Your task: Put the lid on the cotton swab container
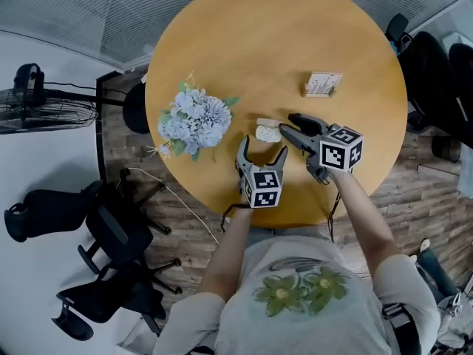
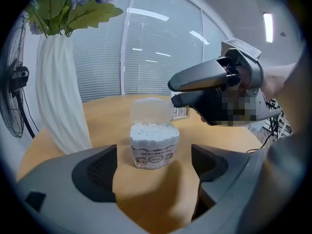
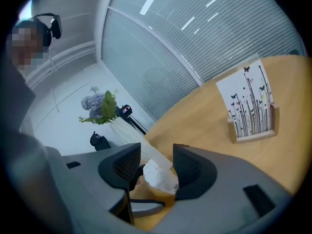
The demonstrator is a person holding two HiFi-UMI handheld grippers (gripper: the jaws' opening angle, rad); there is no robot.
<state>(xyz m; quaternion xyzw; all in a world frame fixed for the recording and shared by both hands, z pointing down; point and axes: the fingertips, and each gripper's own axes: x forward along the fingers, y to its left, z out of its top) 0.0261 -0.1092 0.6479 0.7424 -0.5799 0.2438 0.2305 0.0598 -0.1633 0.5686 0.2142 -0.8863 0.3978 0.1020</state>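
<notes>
The cotton swab container (image 1: 267,134) stands on the round wooden table (image 1: 347,146), packed with white swabs (image 2: 152,130). Its translucent lid (image 2: 151,111) stands upright behind the open top. My left gripper (image 1: 264,148) is open, one jaw on each side just short of the container (image 2: 153,147), touching nothing. My right gripper (image 1: 288,123) comes in from the right with its tips at the lid's right edge (image 2: 171,91). In its own view the right gripper (image 3: 157,162) has its jaws apart, and the container (image 3: 161,177) shows beyond the gap, unclamped.
A white vase (image 2: 58,106) of blue flowers (image 1: 194,118) stands on the table left of the container. A card holder with butterfly cards (image 1: 322,84) sits at the back right. Office chairs (image 1: 111,235) and a fan (image 1: 44,109) stand on the floor at the left.
</notes>
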